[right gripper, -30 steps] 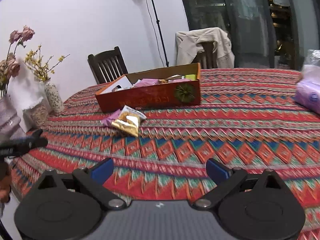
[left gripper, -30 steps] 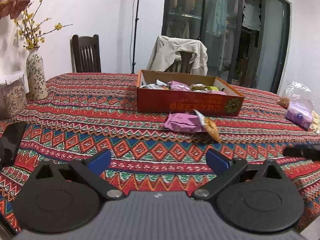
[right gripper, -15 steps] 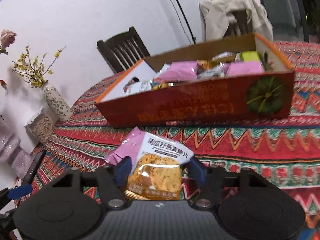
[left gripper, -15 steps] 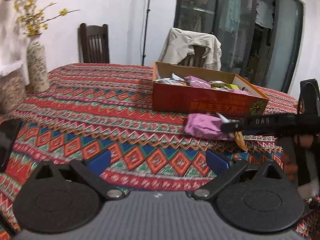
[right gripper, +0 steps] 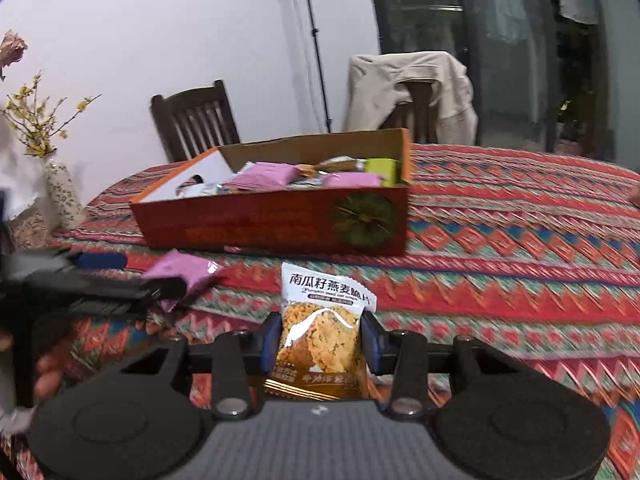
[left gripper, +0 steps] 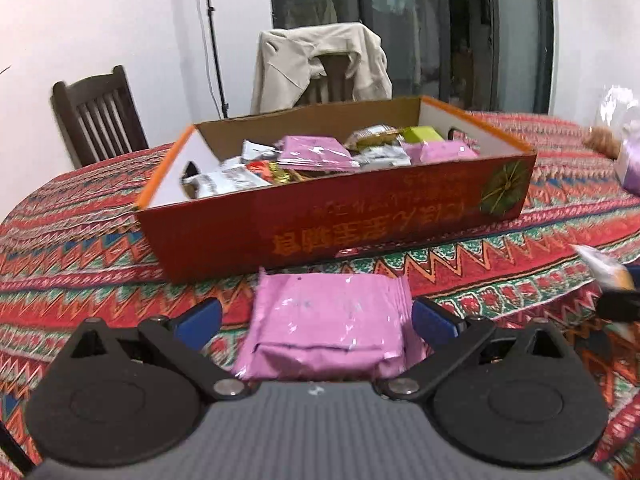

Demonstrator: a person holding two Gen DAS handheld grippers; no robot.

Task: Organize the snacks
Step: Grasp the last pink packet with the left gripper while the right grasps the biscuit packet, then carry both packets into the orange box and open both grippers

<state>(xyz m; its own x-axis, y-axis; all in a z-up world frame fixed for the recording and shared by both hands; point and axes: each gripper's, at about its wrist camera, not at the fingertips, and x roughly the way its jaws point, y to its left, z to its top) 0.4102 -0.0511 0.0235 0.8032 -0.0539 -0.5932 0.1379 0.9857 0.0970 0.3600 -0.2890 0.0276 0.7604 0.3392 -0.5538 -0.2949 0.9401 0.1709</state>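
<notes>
A red cardboard box holding several snack packets stands on the patterned tablecloth. Just in front of it lies a pink packet, between the wide-apart jaws of my left gripper, which is open. The right wrist view shows the box further off and the pink packet at the left. My right gripper has its jaws closing on an oat crisp packet, white above and orange below. Its blue pads press the packet's two sides, and the packet stands upright.
A flowered vase with yellow sprigs stands at the table's far left. Behind the table are a dark wooden chair and a chair draped with a beige jacket. Plastic bags lie at the right edge.
Both grippers have moved forward toward the box. The left one now straddles the pink packet. The right jaws went from wide open to closed on the oat crisp packet.
</notes>
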